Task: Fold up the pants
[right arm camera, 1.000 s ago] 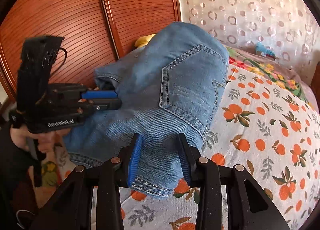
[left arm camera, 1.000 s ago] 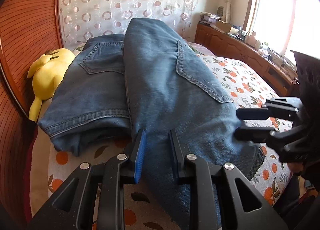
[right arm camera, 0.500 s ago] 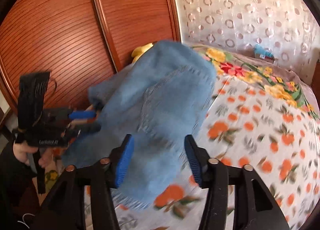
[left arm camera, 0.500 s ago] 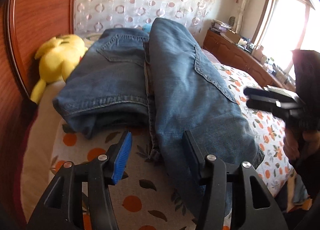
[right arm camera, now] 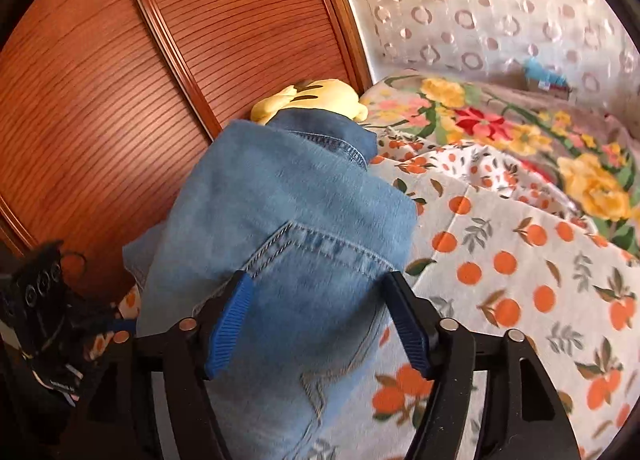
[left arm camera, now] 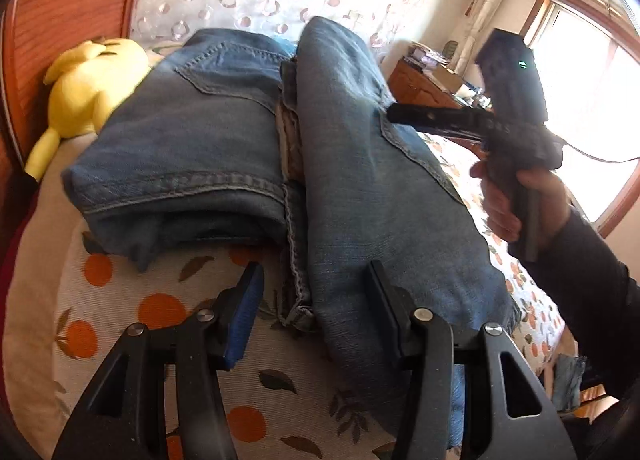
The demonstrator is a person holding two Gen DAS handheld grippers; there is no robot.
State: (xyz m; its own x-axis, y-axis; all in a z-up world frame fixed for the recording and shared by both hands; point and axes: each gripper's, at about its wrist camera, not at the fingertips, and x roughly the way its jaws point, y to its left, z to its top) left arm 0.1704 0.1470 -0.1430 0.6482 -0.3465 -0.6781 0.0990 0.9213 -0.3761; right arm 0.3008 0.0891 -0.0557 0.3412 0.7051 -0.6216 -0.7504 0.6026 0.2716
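Only left view shows hand (left arm camera: 516,203).

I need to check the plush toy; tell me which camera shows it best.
The left wrist view: the yellow plush toy lies nearly whole beside the folded jeans. The right wrist view shows only its top, peeking over the jeans.

One pair of blue jeans (left arm camera: 360,187) lies folded at centre. One yellow plush toy (left arm camera: 88,87) sits at ten o'clock. Two grippers: the left gripper (left arm camera: 316,312) at six o'clock, the right gripper (left arm camera: 394,113) at two o'clock, in one hand (left arm camera: 516,199).
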